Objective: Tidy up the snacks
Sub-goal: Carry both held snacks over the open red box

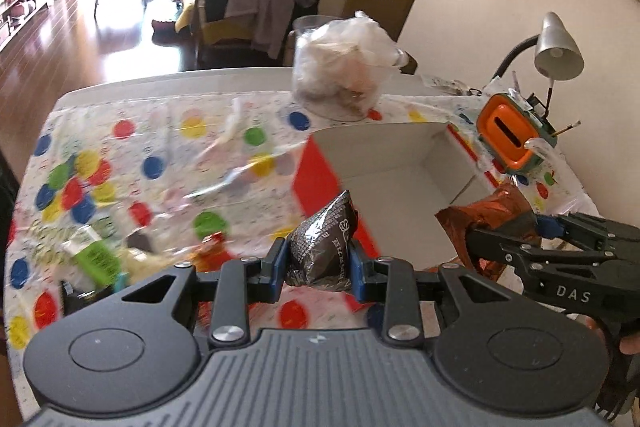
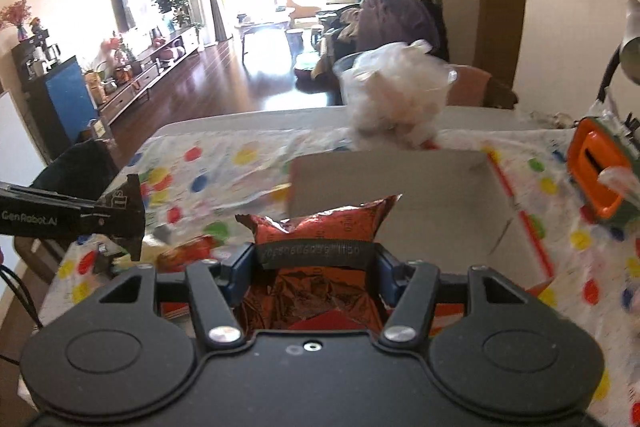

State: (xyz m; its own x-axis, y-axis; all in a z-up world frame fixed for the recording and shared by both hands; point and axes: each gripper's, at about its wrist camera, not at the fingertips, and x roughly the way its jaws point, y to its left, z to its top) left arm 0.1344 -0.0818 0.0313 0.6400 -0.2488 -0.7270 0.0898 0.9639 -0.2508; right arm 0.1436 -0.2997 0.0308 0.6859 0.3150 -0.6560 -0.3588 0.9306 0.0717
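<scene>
Both claws are loaded and the open box (image 1: 400,183) on the bench (image 1: 160,95) looks empty inside, so by my reading the sorting has barely begun. The left claw (image 1: 319,259) pinches a small dark silver snack packet (image 1: 320,247) between its blue pads, held above the box's near left edge. The right claw (image 2: 316,259) clamps a red-brown snack bag (image 2: 320,223) just in front of the box opening — neither item is dropped in yet. More snacks (image 1: 92,255) lie blurred on the dotted tablecloth (image 1: 160,147) to the left, a green-labelled pack and a red wrapper among them — these remain to be gathered.
</scene>
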